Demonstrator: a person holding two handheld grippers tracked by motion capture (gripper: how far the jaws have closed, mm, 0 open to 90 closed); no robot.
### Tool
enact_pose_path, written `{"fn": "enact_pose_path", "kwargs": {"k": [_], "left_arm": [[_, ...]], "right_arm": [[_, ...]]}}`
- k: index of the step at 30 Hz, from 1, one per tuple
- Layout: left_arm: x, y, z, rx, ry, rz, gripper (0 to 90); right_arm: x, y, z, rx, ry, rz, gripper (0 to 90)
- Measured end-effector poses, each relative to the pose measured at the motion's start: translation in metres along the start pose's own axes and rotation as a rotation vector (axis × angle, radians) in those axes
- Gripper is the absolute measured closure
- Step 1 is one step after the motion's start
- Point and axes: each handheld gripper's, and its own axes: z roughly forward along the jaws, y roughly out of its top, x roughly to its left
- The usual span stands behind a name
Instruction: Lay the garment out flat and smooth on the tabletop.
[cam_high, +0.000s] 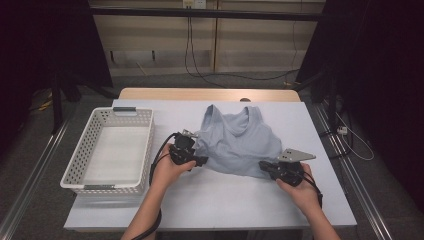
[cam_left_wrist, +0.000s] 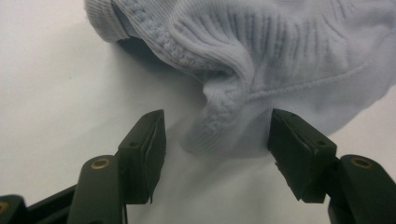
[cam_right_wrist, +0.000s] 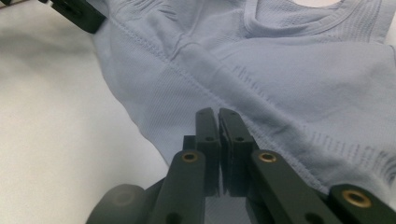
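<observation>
Fabric first: a pale blue ribbed tank top (cam_high: 239, 141) lies flat on the white worktop (cam_high: 210, 200), neckline toward twelve o'clock, hem toward six, its long axis running away from the person. The right gripper (cam_high: 267, 169) sits at the hem's five o'clock corner; in the right gripper view its jaws are pressed together on the hem edge (cam_right_wrist: 219, 122), so that corner looks pinched. The left gripper (cam_high: 196, 159) is at the garment's eight o'clock corner, and in the left gripper view its jaws stand well apart, the folded hem corner (cam_left_wrist: 219, 135) lying between them, nearer the right-hand one and not yet pressed. That corner lies straight ahead of the left jaws, so closing there seems the likely next step. A white basket (cam_high: 95, 150) stands at nine o'clock, apart from the top.
</observation>
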Motion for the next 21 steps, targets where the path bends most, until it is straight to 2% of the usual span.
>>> {"fn": "enact_pose_path", "kwargs": {"k": [3,7,8,14,18,21], "left_arm": [[0.001,-0.001,0.003,-0.004,-0.011,-0.010,43.5],[-0.001,-0.001,0.004,0.012,-0.018,-0.007,54.5],[-0.001,-0.001,0.003,0.024,-0.030,-0.022,56.7],[-0.003,0.001,-0.001,0.091,-0.059,-0.048,76.7],[-0.005,0.005,-0.008,0.103,-0.075,-0.051,81.0],[-0.007,0.009,-0.015,0.088,-0.092,-0.064,82.5]], "right_arm": [[0.000,0.000,0.001,0.000,-0.004,0.008,78.2],[-0.001,-0.001,0.002,0.005,-0.005,0.019,69.3],[-0.001,-0.001,0.002,0.004,-0.006,0.018,68.9],[0.002,-0.002,0.004,0.011,0.014,0.011,61.0],[0.002,-0.002,0.005,0.010,0.016,0.012,58.6],[0.001,-0.002,0.004,0.005,0.010,0.013,55.6]]}}
